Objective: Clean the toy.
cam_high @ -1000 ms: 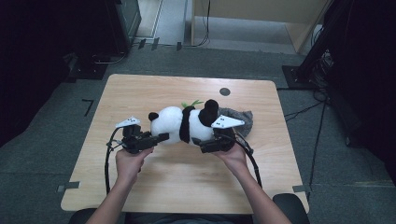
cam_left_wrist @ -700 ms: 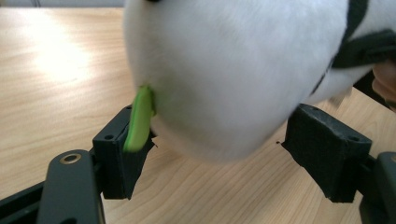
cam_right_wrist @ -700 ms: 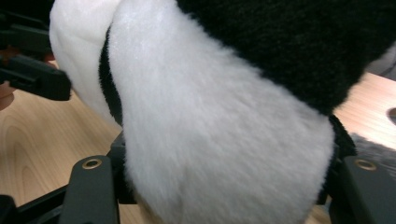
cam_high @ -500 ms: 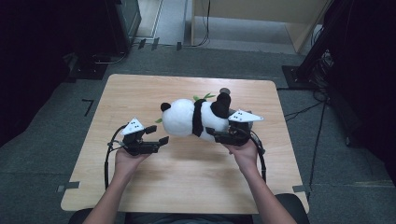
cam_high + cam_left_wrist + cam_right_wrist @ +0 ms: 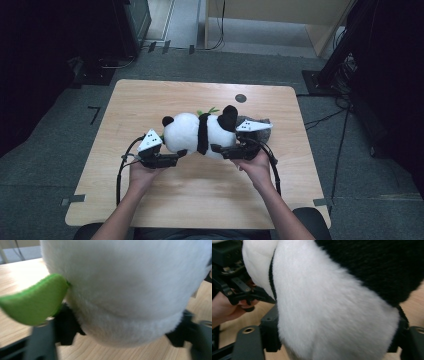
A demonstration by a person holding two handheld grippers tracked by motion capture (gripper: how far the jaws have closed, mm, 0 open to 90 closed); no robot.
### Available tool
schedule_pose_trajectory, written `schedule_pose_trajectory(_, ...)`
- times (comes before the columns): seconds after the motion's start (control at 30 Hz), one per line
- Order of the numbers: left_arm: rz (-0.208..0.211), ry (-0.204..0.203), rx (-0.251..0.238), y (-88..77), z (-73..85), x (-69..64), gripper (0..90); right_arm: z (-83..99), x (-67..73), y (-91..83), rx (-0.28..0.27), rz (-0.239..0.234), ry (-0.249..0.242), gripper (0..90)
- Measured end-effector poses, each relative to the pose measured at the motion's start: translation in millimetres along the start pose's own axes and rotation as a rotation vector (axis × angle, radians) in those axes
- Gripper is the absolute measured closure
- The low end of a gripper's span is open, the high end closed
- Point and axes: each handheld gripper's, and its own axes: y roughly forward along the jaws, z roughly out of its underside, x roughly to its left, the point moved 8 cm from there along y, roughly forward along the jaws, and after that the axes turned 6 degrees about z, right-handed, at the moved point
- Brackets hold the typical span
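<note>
The toy panda (image 5: 200, 132) has swung back leftward across the surface (image 5: 150, 100), lying between both grippers. Left fingers (image 5: 65, 327) just closed onto its white body; right fingers (image 5: 270, 335) grip its flank. Keep both holds deep in the plush.

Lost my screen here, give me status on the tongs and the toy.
Both tongs, left and right, clamped on plush panda. Panda on its side on table. Nothing in the way.
</note>
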Motion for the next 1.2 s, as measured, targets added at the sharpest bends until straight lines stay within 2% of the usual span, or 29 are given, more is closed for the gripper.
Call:
schedule_pose_trajectory(0.07,0.019,-0.046,-0.002,-0.9,-2.0,-0.9,42.8,-1.1,-2.9,1.2,-0.011,0.003,-0.008,16.1)
schedule_pose_trajectory(0.13,0.042,-0.094,-0.006,-1.6,-5.1,-0.8,48.6,-3.2,-8.3,0.0,-0.029,-0.006,0.013,12.3)
schedule_pose_trajectory(0.2,0.057,-0.142,-0.018,-4.8,-9.2,3.3,50.6,-6.2,-13.4,-3.4,-0.053,-0.013,0.027,10.5)
schedule_pose_trajectory(0.23,0.052,-0.162,-0.028,-7.6,-10.6,7.2,50.9,-7.8,-15.6,-6.2,-0.066,-0.010,0.021,10.7)
schedule_pose_trajectory(0.3,0.027,-0.199,-0.043,-15.3,-11.3,18.1,51.7,-9.6,-18.9,-13.0,-0.082,0.019,-0.009,13.5)
schedule_pose_trajectory(0.33,0.024,-0.236,-0.063,-20.1,-12.1,24.0,51.8,-9.6,-21.8,-15.9,-0.086,0.050,-0.029,13.9)
schedule_pose_trajectory(0.4,0.031,-0.298,-0.099,-28.7,-14.3,33.0,51.9,-7.4,-24.5,-18.8,-0.081,0.055,-0.036,15.7)
schedule_pose_trajectory(0.43,0.034,-0.316,-0.112,-31.6,-15.5,34.8,51.8,-5.3,-25.1,-18.1,-0.074,0.054,-0.046,16.1)
schedule_pose_trajectory(0.5,0.040,-0.330,-0.123,-34.8,-16.8,35.1,51.5,-1.1,-22.4,-11.9,-0.046,0.035,-0.049,16.7)
schedule_pose_trajectory(0.57,0.055,-0.340,-0.119,-33.8,-16.7,32.5,50.5,3.6,-15.5,-3.2,-0.014,0.017,-0.076,19.2)
schedule_pose_trajectory(0.63,0.072,-0.343,-0.099,-29.3,-15.3,27.8,49.6,7.7,-7.1,4.0,0.010,0.006,-0.110,22.2)
schedule_pose_trajectory(0.7,0.104,-0.351,-0.069,-22.2,-12.5,22.5,45.9,8.8,0.5,9.0,0.011,0.000,-0.138,24.7)
schedule_pose_trajectory(0.73,0.105,-0.349,-0.050,-19.0,-10.3,21.1,43.4,9.1,2.7,11.2,0.020,0.013,-0.142,24.0)
schedule_pose_trajectory(0.8,0.109,-0.337,-0.020,-14.1,-6.2,20.2,36.7,10.9,0.6,14.5,0.042,0.089,-0.170,24.6)
schedule_pose_trajectory(0.87,0.108,-0.329,0.000,-11.0,-2.5,21.5,30.3,12.0,-1.6,14.4,0.053,0.105,-0.166,27.4)
schedule_pose_trajectory(1.0,0.094,-0.326,0.014,-8.2,1.1,25.7,21.1,7.9,-0.9,9.3,0.032,0.078,-0.134,30.5)
schedule_pose_trajectory(1.13,0.070,-0.312,0.039,-6.1,4.4,26.8,20.2,7.2,0.6,7.3,0.030,0.069,-0.122,30.6)
schedule_pose_trajectory(1.2,0.032,-0.297,0.070,-2.7,8.3,27.5,20.1,7.9,0.3,8.4,0.037,0.073,-0.120,30.6)
